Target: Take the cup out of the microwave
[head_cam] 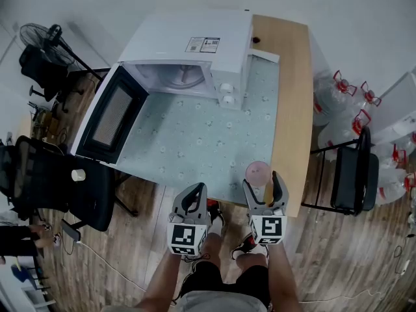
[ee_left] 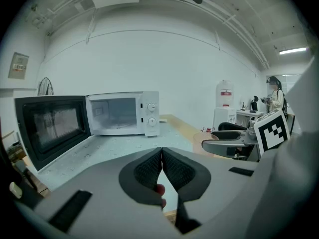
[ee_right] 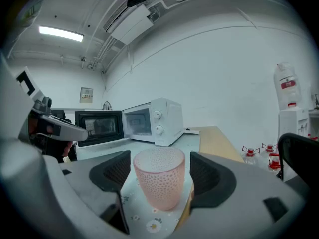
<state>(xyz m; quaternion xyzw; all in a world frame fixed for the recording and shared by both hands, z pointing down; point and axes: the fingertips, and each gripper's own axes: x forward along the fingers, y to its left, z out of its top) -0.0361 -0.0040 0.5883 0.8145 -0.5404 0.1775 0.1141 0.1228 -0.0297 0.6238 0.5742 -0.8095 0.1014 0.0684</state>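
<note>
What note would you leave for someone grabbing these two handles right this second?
Left gripper: jaws shut, nothing between them, near the table's front edge.
Right gripper: jaws open on either side of the pink cup, pads not touching it.
Cup: upright on the table near its front edge, outside the microwave.
Microwave door: wide open; no cup shows inside.
Done: the cup is out and standing on the table.
Left: probably just draw the right gripper back clear of the cup; maybe close the door.
</note>
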